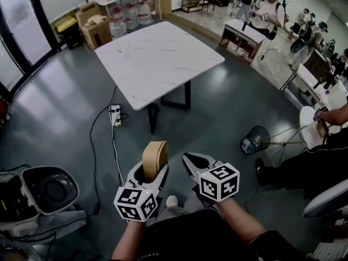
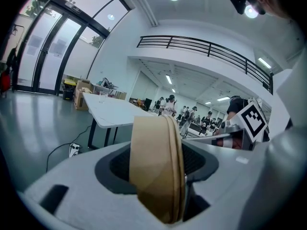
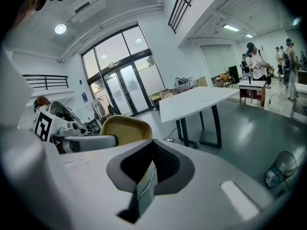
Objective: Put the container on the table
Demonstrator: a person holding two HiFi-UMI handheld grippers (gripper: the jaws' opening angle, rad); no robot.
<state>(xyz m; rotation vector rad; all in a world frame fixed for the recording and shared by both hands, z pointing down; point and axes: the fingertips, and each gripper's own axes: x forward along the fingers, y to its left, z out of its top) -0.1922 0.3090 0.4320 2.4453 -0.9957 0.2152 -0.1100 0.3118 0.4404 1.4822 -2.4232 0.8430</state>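
A tan, lidded paper container [image 1: 155, 156] stands on edge between the jaws of my left gripper [image 1: 150, 173], which is shut on it. In the left gripper view the container [image 2: 158, 166] fills the gap between the grey jaws. My right gripper [image 1: 188, 160] hovers just to its right, shut with nothing in it; its black pads meet in the right gripper view [image 3: 148, 171], where the container [image 3: 125, 128] shows at left. The white marble-look table [image 1: 157, 58] stands ahead, well beyond both grippers, with its top bare.
A power strip [image 1: 115, 116] and its cable lie on the dark floor before the table. Cardboard boxes [image 1: 95, 26] and water jugs [image 1: 130, 15] stand behind it. A grey bin [image 1: 49, 189] is at left, a seated person [image 1: 304, 167] at right, several people at back right.
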